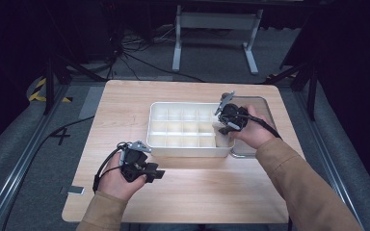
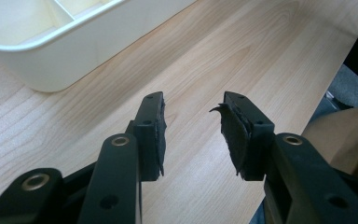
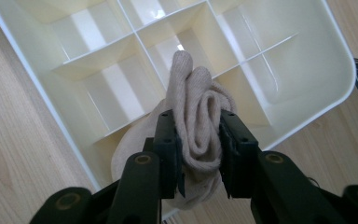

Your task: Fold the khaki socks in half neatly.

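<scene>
Right gripper pinches your rolled beige sock over organizer tray corner cell | risk: roll catches a divider, unrolls | left gripper spread, empty, on table

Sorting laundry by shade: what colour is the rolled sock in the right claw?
Beige, a plain knit; the sock shows best in the right gripper view.

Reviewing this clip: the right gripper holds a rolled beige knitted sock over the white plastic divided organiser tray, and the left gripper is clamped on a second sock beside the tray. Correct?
Not quite. The left gripper holds nothing: the left gripper view shows its jaws apart over the bare light wooden table. The rest stands: the right gripper is shut on the rolled beige knitted sock over the white plastic divided organiser tray.
</scene>
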### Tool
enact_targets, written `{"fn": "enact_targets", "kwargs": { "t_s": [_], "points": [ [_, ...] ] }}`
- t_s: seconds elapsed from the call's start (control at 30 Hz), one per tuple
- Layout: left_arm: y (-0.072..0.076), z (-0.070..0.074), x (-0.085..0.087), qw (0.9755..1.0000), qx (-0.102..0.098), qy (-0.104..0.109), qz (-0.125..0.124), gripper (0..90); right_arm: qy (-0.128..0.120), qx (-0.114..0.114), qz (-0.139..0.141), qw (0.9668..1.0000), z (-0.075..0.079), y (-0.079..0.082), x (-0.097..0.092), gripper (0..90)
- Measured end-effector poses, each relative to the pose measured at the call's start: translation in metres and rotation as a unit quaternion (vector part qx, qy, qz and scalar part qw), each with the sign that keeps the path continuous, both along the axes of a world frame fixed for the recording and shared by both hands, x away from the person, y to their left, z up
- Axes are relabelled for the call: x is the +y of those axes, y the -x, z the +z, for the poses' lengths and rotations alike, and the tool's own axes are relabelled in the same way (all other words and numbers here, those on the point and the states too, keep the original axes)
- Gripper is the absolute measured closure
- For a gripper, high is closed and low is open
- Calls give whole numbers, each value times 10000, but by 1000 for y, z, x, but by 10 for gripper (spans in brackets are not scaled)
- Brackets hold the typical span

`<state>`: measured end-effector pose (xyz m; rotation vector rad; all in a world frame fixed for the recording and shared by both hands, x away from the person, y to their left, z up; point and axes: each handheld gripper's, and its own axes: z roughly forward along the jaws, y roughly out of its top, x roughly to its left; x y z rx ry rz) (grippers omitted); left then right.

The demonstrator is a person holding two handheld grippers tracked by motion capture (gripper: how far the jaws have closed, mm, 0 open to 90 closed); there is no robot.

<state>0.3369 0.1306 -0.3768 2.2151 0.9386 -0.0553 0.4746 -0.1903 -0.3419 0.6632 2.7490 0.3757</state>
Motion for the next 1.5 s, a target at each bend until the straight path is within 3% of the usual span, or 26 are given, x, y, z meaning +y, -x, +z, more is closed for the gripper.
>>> {"fn": "enact_targets", "kwargs": {
  "t_s": [0.3, 0.63, 1.0, 1.2, 1.4, 1.5],
  "points": [
    [0, -1, 0, 10000, 7, 13, -14, 599, 146, 243, -15, 9996, -10, 0, 4, 709],
    [0, -2, 0, 10000, 15, 16, -12, 597, 377, 685, -108, 9969, -30, -1, 9, 716],
    [0, -2, -1, 10000, 18, 10, -17, 596, 556, 858, -249, 9944, -47, -4, 7, 721],
    [0, -2, -1, 10000, 40, -20, -44, 596, 536, 1019, -346, 9927, -55, -11, 6, 725],
    [0, -3, -2, 10000, 45, -2, -31, 595, 241, 1398, -588, 9881, -60, -21, 0, 727],
    [0, -3, -1, 10000, 48, -7, -26, 594, 250, 1417, -626, 9876, -60, -21, 1, 720]
  ]
}}
